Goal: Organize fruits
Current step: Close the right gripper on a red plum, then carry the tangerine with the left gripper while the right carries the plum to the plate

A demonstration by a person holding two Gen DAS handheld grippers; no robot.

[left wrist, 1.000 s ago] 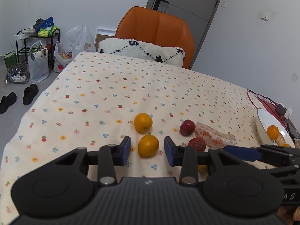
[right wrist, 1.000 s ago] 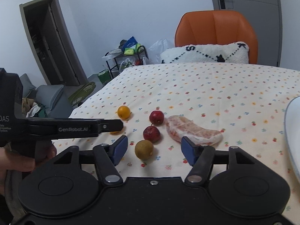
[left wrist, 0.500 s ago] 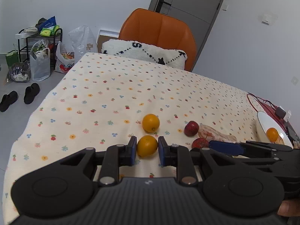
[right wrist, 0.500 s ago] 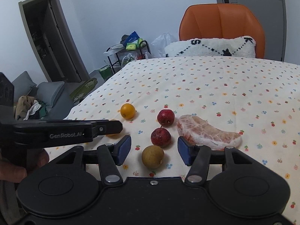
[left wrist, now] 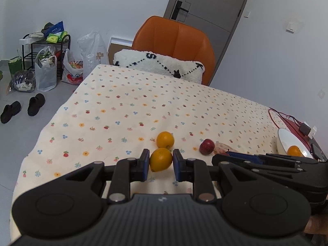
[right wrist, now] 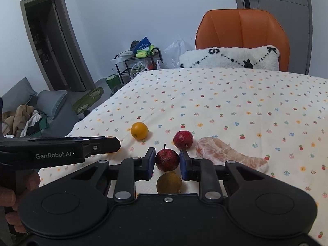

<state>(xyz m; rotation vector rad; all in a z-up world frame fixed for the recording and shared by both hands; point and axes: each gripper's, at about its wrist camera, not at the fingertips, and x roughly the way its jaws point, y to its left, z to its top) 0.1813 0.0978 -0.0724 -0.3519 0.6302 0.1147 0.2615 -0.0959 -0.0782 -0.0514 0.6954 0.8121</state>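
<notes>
My left gripper [left wrist: 160, 157] is shut on an orange [left wrist: 161, 162] that rests on the flowered tablecloth [left wrist: 127, 110]. A second orange [left wrist: 165, 139] lies just beyond it. In the right wrist view, my right gripper [right wrist: 167, 157] is shut on a dark red apple [right wrist: 167, 161] with an upright stem. A brownish-yellow round fruit [right wrist: 169, 182] sits under the jaws, nearer the camera. Another red apple [right wrist: 183, 139] and a peeled pomelo piece [right wrist: 229, 156] lie just ahead and to the right. A white plate [left wrist: 286, 141] at the table's right edge holds an orange [left wrist: 294, 150].
An orange chair [left wrist: 174, 41] with a white cushion [left wrist: 157, 64] stands at the table's far end. Red cables and small devices [left wrist: 305, 128] lie beside the plate. Bags, a rack and shoes [left wrist: 37, 103] sit on the floor to the left. A person's hand [right wrist: 10, 203] holds the left gripper.
The left jaws closed onto the near orange. The right gripper slid forward past the brownish fruit and its jaws closed onto the dark red apple.
</notes>
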